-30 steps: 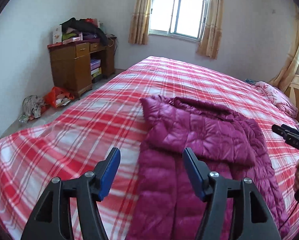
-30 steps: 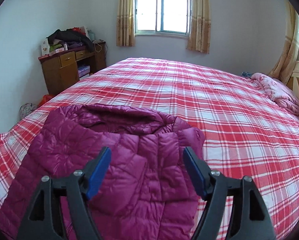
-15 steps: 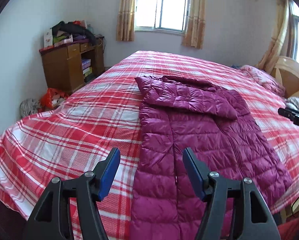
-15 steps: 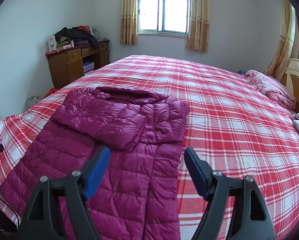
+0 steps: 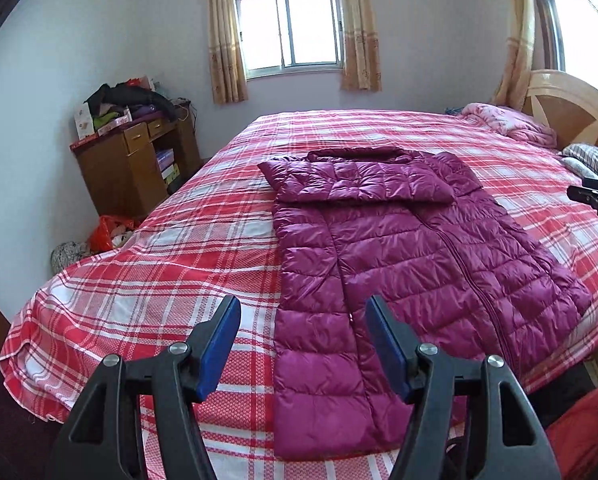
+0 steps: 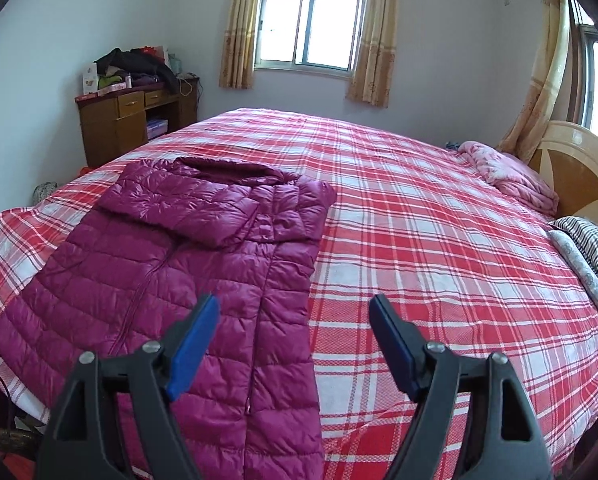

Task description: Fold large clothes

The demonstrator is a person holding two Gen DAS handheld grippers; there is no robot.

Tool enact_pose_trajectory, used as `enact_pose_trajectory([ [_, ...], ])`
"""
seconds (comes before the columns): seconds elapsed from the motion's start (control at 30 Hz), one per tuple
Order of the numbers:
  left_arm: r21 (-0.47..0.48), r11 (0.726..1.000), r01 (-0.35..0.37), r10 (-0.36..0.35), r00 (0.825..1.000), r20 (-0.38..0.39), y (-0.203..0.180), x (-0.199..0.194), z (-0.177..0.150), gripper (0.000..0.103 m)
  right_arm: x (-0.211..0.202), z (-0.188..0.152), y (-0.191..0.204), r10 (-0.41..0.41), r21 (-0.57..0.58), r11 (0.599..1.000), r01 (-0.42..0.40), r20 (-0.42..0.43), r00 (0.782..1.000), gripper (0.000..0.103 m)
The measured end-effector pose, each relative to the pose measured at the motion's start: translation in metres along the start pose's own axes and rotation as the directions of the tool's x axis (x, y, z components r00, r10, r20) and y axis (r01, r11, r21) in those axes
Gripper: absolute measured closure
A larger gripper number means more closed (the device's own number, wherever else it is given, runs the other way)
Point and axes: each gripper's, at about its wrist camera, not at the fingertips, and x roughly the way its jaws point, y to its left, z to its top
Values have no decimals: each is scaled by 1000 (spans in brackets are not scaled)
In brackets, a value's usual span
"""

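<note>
Both grippers have drawn back from the far end of the purple down jacket (image 5: 399, 248) toward the near edge of the bed (image 5: 159, 280), so that the whole garment now shows where a moment ago only its upper part filled the views. The sleeves lie folded across the chest in a band just below the collar, and the body runs straight down to a hem that reaches the near edge of the mattress, seemingly hanging a little over it. My reading is that the sleeve fold is done and the hands are lining up on the hem for the lengthwise fold, bringing the bottom up toward the collar. The left gripper (image 5: 301, 344) hovers above the jacket's left edge near the hem, its jaws apart and nothing between them. The right gripper (image 6: 293, 340) hangs over the jacket's right edge, its jaws also wide and empty, a touch wider than a second ago. Count: one jacket, two grippers, one bed under a red plaid sheet. At the far right, by the wooden headboard (image 6: 575, 168), lies one bundled pink quilt (image 6: 511, 176), with one striped pillow (image 6: 591, 240) just nearer. One cluttered wooden desk (image 5: 131, 164) stands against the left wall, and the far wall has one curtained window (image 5: 289, 32).
</note>
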Motion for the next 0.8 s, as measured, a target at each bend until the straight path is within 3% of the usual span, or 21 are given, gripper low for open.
enact_pose_trajectory([
  [0.13, 29, 999, 34, -34, 999, 18, -4, -11, -5, 37, -5, -7, 0, 24, 8, 1000, -24, -5, 1000, 24],
  [0.23, 45, 999, 25, -25, 1000, 2, -3, -13, -13, 37, -10, -17, -9, 88, 31, 996, -87, -23, 996, 24],
  [0.33, 34, 999, 16, -15, 999, -29, 4, -9, -25, 37, -12, -36, -25, 138, 57, 989, -135, -54, 989, 24],
  [0.47, 12, 1000, 18, -17, 995, -94, 12, 3, -44, 37, -1, -63, -40, 131, 59, 991, -124, -130, 983, 24],
  [0.7, -46, 995, 91, -97, 979, -177, 13, 26, -61, 37, 30, -87, -43, 261, 162, 960, -228, -223, 939, 24],
  [0.8, -47, 994, 95, -103, 972, -212, 11, 35, -68, 37, 40, -99, -33, 280, 149, 957, -248, -260, 924, 24],
])
